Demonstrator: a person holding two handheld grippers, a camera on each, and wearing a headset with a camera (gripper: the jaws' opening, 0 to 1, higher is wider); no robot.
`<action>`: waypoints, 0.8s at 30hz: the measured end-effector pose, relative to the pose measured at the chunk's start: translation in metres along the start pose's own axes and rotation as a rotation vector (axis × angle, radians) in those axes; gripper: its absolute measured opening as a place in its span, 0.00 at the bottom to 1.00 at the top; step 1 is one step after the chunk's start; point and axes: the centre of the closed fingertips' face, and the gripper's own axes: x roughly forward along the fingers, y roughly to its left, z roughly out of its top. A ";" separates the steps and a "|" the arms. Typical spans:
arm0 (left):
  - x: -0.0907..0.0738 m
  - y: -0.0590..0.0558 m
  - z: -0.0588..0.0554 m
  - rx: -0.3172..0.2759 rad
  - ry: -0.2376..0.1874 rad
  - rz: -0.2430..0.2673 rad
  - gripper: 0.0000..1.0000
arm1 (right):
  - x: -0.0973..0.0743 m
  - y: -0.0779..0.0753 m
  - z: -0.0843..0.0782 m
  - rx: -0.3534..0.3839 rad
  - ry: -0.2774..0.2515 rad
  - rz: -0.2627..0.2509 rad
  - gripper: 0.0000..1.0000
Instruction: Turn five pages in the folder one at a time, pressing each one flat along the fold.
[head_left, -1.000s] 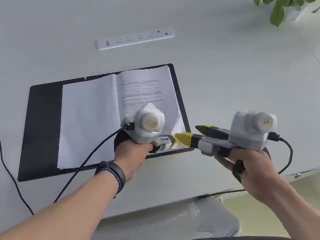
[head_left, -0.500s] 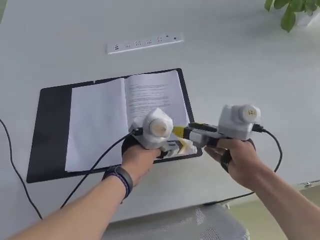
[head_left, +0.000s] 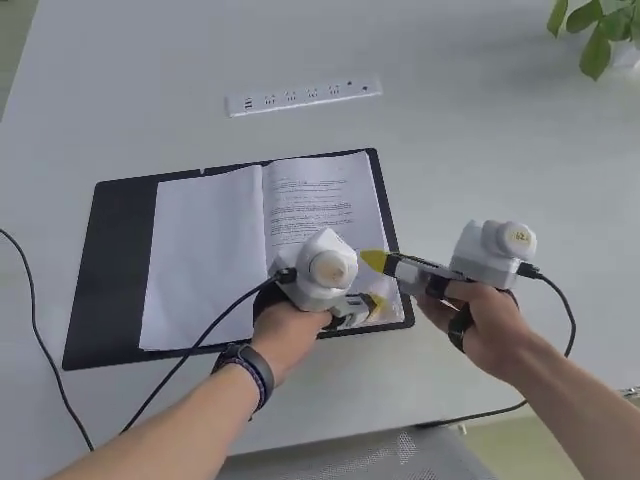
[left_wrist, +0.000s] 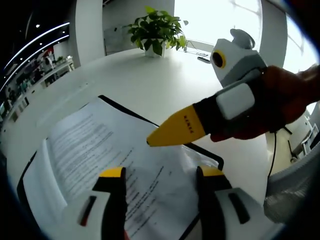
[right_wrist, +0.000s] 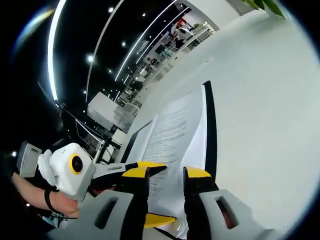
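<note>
The left hand-held gripper (left_wrist: 160, 176) hovers with its jaws spread wide and nothing between them, above the near right corner of the printed page (head_left: 322, 208). The right hand-held gripper (right_wrist: 166, 175), jaws parted only narrowly and holding nothing, points in from the right, with its yellow tip just over that page's outer edge. The black folder (head_left: 105, 270) lies open and flat towards the near edge of the white surface (head_left: 480, 130), with a blank page (head_left: 200, 255) on its left half. A power strip (head_left: 303, 96) lies beyond it, towards the far edge.
</note>
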 end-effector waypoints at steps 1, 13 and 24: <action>0.000 0.000 0.000 0.000 0.000 -0.001 0.57 | 0.000 0.000 0.000 -0.002 -0.002 -0.003 0.19; -0.009 -0.009 0.003 -0.044 -0.003 -0.067 0.68 | -0.006 0.003 0.003 0.114 -0.092 0.014 0.00; -0.043 0.000 0.006 -0.064 -0.051 -0.038 0.70 | -0.010 0.002 0.007 0.158 -0.116 -0.004 0.00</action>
